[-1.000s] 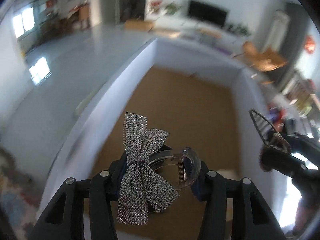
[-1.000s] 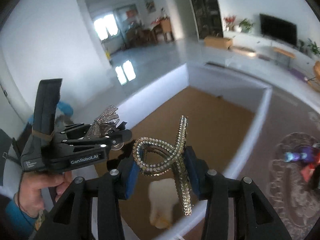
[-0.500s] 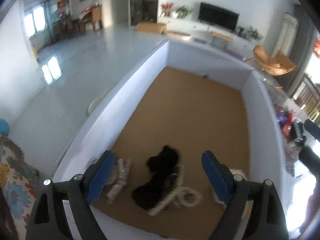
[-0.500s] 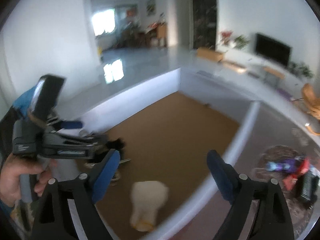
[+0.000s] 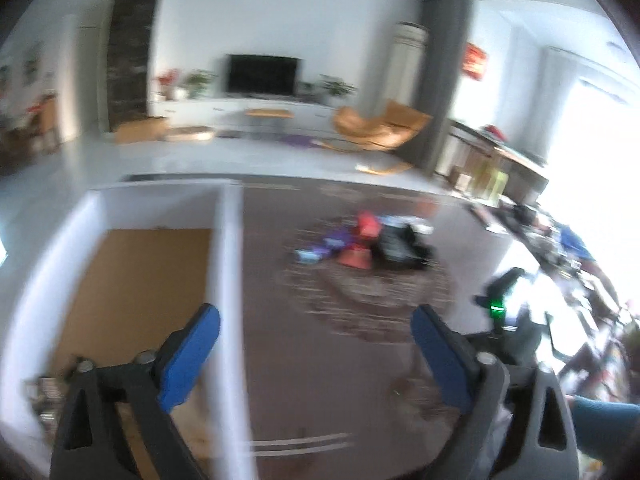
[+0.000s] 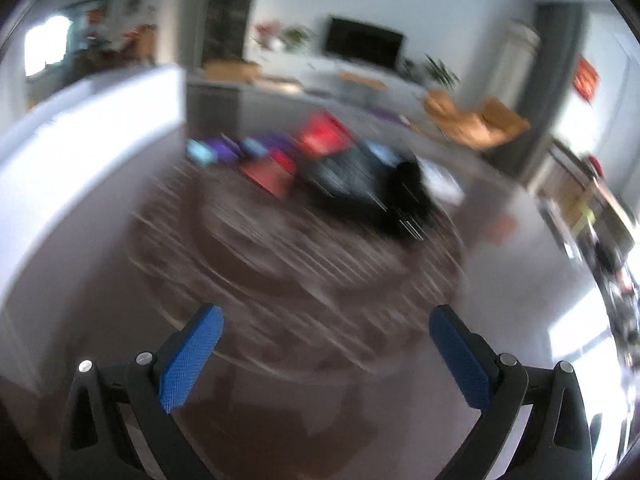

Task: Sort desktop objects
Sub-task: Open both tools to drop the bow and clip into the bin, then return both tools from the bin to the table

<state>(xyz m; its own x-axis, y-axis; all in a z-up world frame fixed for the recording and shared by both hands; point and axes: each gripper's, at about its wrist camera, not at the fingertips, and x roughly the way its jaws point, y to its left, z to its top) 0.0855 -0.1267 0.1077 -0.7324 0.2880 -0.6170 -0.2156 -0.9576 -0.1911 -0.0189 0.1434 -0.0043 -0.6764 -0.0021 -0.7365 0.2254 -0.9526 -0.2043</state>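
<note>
Both hand-held grippers, left (image 5: 314,330) and right (image 6: 326,330), opening wide, empty; slow down, pick one item from pile (image 6: 340,172).

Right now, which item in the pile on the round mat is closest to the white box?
The small light-blue one at the far left, beside the purple ones; the red things and the black thing lie further right.

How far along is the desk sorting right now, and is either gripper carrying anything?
Done: a few small items, too blurred to name, lie at the near end of the white bin. In hand: nothing; the left gripper and right gripper are both empty, jaws opening wide. Left: a blurred pile of red, purple and black items on the round mat.
</note>
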